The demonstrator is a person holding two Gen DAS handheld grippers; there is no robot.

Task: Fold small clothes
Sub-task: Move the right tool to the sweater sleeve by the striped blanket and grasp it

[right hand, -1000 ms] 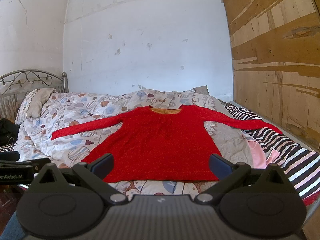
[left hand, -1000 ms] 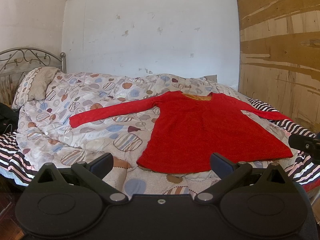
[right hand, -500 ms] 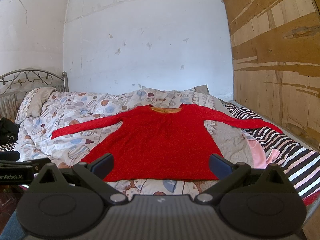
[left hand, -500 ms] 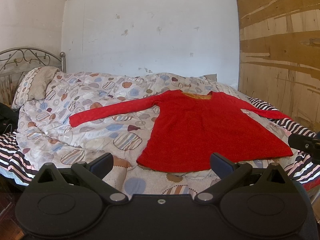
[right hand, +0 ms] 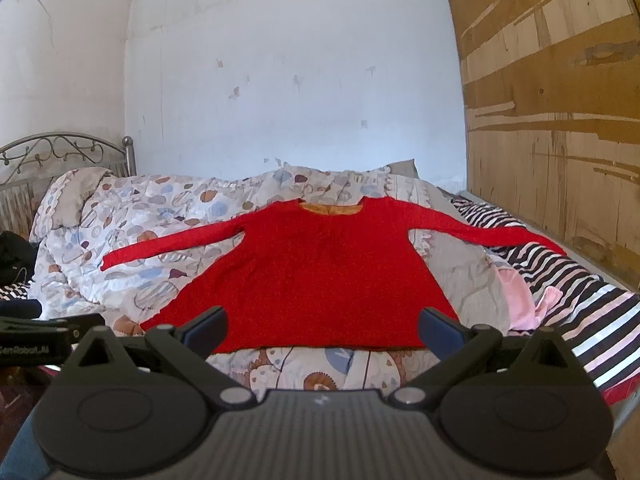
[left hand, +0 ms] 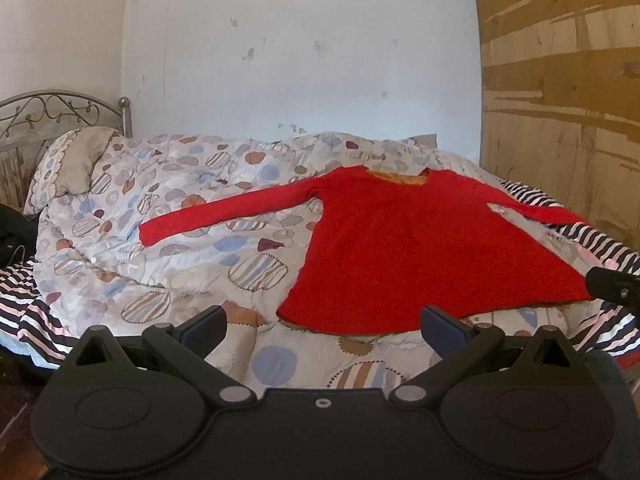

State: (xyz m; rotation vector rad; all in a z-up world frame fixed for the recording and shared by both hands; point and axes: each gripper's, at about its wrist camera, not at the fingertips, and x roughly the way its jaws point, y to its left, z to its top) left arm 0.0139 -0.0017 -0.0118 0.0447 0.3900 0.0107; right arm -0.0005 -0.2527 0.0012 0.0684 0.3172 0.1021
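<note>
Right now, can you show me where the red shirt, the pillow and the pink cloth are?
red shirt (right hand: 320,280): right wrist view, middle of its front.
pillow (left hand: 76,160): left wrist view, its grey face.
pink cloth (right hand: 520,300): right wrist view, the crumpled middle.

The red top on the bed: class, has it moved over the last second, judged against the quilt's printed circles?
No. The red top lies spread flat, its hem and sleeve ends over the same circles on the patterned quilt as before.
</note>
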